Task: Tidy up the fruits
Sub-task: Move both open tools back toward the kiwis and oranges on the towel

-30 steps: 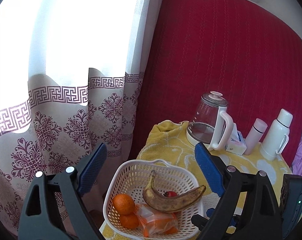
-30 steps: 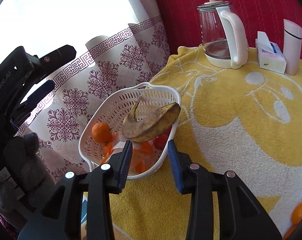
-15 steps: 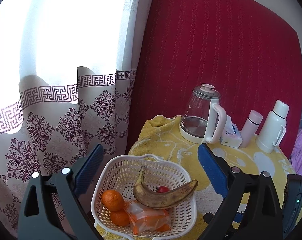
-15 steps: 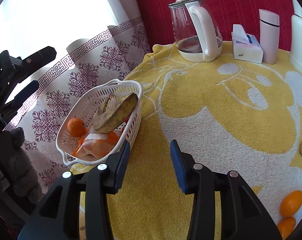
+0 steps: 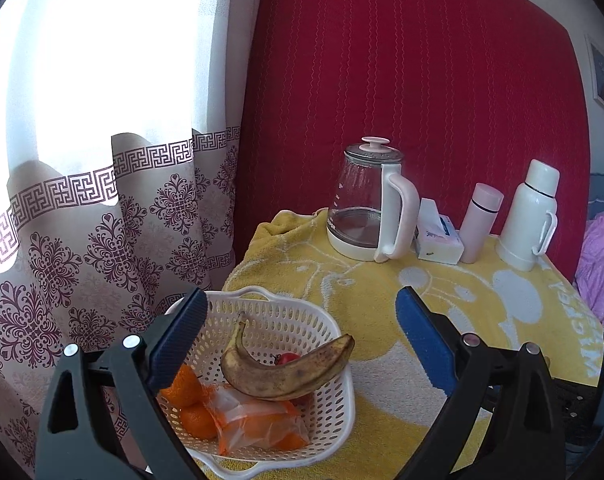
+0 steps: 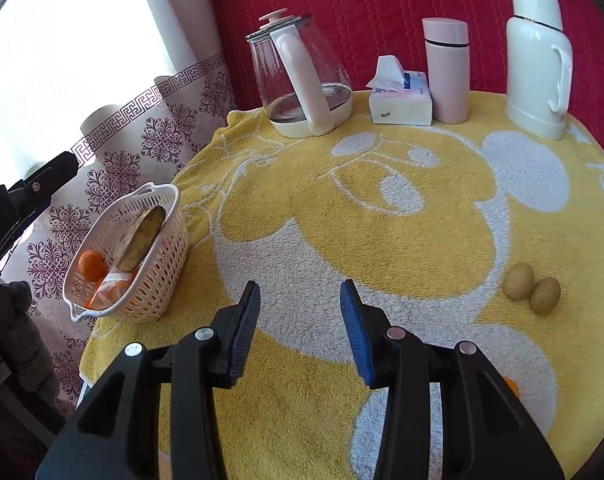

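Note:
A white perforated basket [image 5: 330, 412] [image 6: 162, 272] stands at the table's left edge. In it lie a brown-spotted banana [image 5: 290, 372] [image 6: 140, 238], oranges [image 5: 184, 386] [image 6: 91, 265], a small red fruit [image 5: 288, 358] and a plastic bag of orange pieces [image 5: 258, 420]. My left gripper [image 5: 298, 332] hangs open above the basket, holding nothing. My right gripper [image 6: 300, 312] is open and empty over the yellow towel [image 6: 342, 208], right of the basket. Two small yellow-green fruits [image 6: 532, 286] lie on the towel at the right. A sliver of an orange [image 6: 512, 386] shows behind the right finger.
Along the back stand a glass kettle [image 6: 302, 80], a tissue pack [image 6: 400, 100], a pink flask [image 6: 446, 68] and a white thermos [image 6: 538, 60] against a red quilted panel. A patterned curtain [image 5: 102, 240] hangs left of the table. A grey-gloved hand [image 6: 10, 344] holds the left gripper.
My right gripper has pulled back from the basket and swung right, bringing the two yellow-green fruits into view. My left gripper has drawn back and up a little. Both stay open.

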Available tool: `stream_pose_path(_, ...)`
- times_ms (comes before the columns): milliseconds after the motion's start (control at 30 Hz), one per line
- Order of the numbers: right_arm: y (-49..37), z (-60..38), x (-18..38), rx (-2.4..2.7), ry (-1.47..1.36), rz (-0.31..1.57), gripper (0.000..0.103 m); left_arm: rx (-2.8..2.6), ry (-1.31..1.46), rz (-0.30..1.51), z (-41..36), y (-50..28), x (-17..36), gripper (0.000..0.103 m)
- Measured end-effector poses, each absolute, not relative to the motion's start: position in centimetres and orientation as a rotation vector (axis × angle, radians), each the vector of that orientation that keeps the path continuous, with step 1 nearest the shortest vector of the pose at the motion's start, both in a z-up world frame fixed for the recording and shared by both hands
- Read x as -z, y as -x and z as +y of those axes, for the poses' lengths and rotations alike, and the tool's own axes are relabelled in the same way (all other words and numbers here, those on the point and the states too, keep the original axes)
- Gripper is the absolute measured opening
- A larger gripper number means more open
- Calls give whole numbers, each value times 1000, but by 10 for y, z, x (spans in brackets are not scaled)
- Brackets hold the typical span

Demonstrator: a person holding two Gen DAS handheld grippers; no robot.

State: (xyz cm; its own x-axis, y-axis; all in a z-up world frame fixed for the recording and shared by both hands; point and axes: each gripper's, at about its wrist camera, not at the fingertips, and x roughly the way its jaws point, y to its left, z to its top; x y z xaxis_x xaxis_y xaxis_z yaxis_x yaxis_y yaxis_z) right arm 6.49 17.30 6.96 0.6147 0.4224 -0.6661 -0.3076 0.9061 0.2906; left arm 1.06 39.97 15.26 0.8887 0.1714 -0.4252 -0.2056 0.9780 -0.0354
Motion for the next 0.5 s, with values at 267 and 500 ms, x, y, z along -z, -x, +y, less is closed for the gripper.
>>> stream_pose_path(267,-74,109,-65,-289,-208,800,42,-139,39,461,374,-14,-143,97)
stream_pose_path(500,-83,54,-51,-173,-278,811,42,-103,-11,480,352,-17,-135,97)
